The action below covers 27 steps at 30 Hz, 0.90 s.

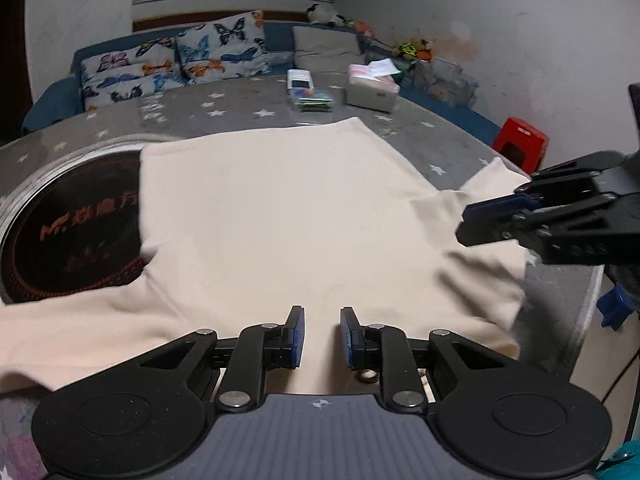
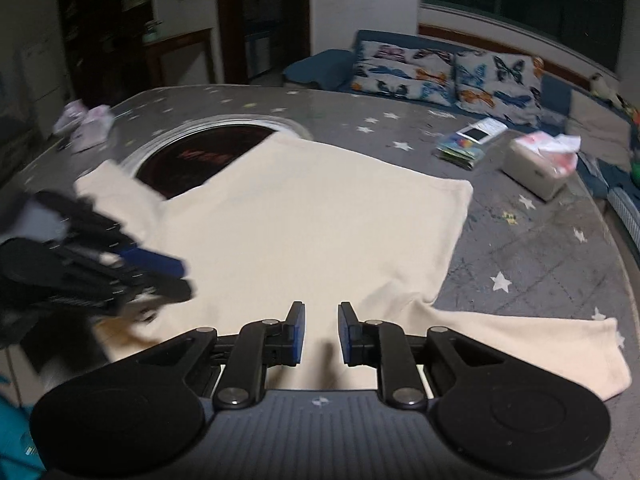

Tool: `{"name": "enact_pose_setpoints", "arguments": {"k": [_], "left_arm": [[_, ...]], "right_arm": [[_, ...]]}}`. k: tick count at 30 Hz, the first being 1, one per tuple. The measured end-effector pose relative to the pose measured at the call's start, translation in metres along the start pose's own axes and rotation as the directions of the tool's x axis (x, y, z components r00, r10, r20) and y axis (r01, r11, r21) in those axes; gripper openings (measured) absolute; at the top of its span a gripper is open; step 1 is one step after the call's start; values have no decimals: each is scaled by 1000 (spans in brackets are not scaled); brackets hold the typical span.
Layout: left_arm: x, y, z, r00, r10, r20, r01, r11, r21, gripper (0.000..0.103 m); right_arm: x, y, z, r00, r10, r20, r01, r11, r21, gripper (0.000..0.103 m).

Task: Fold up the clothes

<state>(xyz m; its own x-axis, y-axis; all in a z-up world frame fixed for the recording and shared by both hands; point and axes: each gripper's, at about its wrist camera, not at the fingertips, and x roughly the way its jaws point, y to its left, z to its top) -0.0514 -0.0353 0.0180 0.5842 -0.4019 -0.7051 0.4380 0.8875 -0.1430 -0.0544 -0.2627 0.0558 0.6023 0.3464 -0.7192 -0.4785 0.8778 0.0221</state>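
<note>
- The cream T-shirt point(image 1: 280, 220) lay spread flat on the grey star-patterned table point(image 1: 224, 114), filling the middle of the left wrist view; in the right wrist view it filled the centre as well.
- At the left of the left wrist view, one short sleeve point(image 1: 60, 332) trailed toward the lower left edge, just below the round dark inset plate point(image 1: 68, 220) that the shirt's side partly covered.
- In the lower middle of that view, the left gripper point(image 1: 322, 338) hovered over the near edge of the shirt, jaws parted with bare cloth showing in the gap; it gripped nothing.
- At the right of that view, the other sleeve point(image 1: 492, 184) spread toward the table's rim, and the right gripper came in from the right edge just above it. Its own camera showed the right gripper point(image 2: 321, 334) released too, fingers apart over the cloth and holding nothing.
- By my reading, the folding had hardly begun: the body lay in a single layer, both sleeves out, no crease or doubled panel visible. Every fold seemed left to do.
- The shirt's long axis ran from the bottom of the left wrist view toward the top, away from the grippers, with its straight far edge point(image 1: 256, 136) toward the sofa cushions point(image 1: 172, 60). The sleeves sat at the near end, so the shoulders likely pointed at the grippers; the collar was hidden.
</note>
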Motion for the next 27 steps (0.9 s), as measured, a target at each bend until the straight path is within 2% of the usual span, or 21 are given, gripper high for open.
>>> {"name": "enact_pose_setpoints", "arguments": {"k": [6,15,18,23,27], "left_arm": [[3,27,13,999,37,12,-35,995,-94,23],[15,73,28,994,109,20,-101,968,-228,23],[13,87,26,994,109,15,-101,959,-266,23],[17,87,36,993,118,15,-110,960,-259,24],[26,85,47,991,132,12,-125,964,-236,30]], "right_arm": [[32,-22,-1,998,-49,-43,52,996,67,17],[37,-34,3,997,-60,-49,64,994,91,17],[40,-38,8,997,-57,-48,62,993,98,17],[47,-51,22,996,-84,-33,88,989,121,17],[59,-68,34,993,-110,-35,114,981,155,17]]}}
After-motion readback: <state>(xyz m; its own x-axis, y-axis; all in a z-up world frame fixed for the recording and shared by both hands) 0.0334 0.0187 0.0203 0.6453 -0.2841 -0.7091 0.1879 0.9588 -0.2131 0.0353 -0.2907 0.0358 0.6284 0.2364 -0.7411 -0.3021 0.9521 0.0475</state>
